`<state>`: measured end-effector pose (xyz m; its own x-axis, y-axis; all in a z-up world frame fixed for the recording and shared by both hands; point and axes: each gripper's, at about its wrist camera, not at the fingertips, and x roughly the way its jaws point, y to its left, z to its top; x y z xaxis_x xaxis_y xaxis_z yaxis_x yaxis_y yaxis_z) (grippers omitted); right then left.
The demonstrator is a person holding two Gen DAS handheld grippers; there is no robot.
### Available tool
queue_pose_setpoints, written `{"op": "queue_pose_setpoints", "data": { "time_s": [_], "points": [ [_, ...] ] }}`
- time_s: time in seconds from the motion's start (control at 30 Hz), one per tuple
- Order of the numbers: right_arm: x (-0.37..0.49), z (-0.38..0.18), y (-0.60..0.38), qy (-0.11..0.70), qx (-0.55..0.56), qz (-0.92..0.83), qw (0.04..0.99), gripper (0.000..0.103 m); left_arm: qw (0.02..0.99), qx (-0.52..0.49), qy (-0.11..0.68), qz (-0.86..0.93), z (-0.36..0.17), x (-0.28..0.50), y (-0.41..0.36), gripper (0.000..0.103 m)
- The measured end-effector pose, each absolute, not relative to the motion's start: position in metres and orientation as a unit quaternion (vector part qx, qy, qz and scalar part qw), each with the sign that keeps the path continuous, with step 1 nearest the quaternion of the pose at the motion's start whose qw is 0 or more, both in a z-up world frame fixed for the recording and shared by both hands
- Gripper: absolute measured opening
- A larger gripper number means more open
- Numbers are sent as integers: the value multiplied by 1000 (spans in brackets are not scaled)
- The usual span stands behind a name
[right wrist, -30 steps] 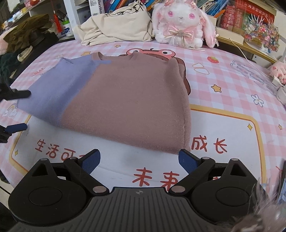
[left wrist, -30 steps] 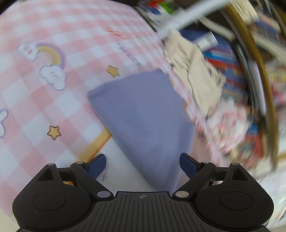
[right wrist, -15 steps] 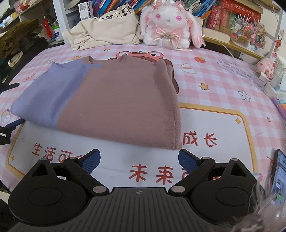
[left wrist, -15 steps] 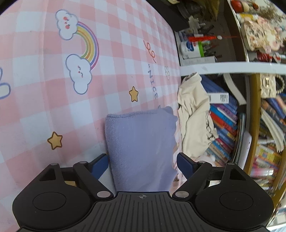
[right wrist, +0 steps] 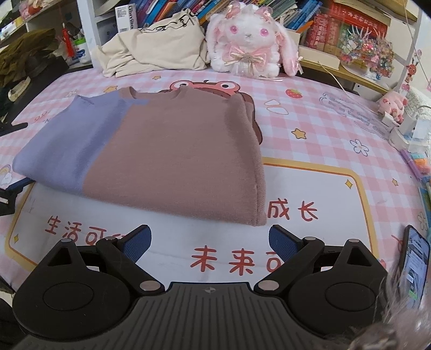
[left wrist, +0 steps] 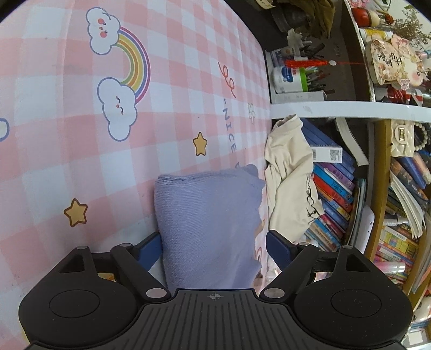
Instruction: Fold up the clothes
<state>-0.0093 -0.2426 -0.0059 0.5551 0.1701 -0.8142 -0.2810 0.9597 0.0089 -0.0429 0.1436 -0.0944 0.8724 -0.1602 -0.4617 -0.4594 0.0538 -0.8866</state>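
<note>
"成长" on the tablecloth [right wrist: 323,172]

A lived-in home room, most likely a child's or young person's study corner. The bench [right wrist: 309,140] wears a pink-and-white checked cover printed with a rainbow [left wrist: 132,64], clouds, stars and a cartoon frog [right wrist: 204,86]. Along the top of the right wrist view, crammed bookshelves [right wrist: 161,10] stand behind a white plush rabbit [right wrist: 250,40] with pink bows, beside a crumpled cream garment [right wrist: 159,51]. At upper right sit colourful trinkets [right wrist: 366,45] and a small pink pig toy [right wrist: 393,103]. In the left wrist view's right half, shelves hold rows of books [left wrist: 334,188], pens and a white tub [left wrist: 288,79].
</note>
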Motion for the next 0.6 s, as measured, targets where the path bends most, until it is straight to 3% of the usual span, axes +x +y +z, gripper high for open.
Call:
{"op": "queue_pose_setpoints", "data": {
  "time_s": [0.33,0.47,0.5,0.6],
  "points": [
    [-10,-8,-237,459,-69,133,876,95,690,-677,230,110,-94,-39,146,82],
    [-10,-8,-237,459,-70,131,876,95,687,-671,245,135,-97,-40,149,33],
    [-9,-9,-237,460,-69,131,876,95,684,-672,247,137,-100,-40,150,25],
    [-8,-10,-238,462,-66,129,875,95,684,-673,248,133,-103,-41,153,22]
  ]
}}
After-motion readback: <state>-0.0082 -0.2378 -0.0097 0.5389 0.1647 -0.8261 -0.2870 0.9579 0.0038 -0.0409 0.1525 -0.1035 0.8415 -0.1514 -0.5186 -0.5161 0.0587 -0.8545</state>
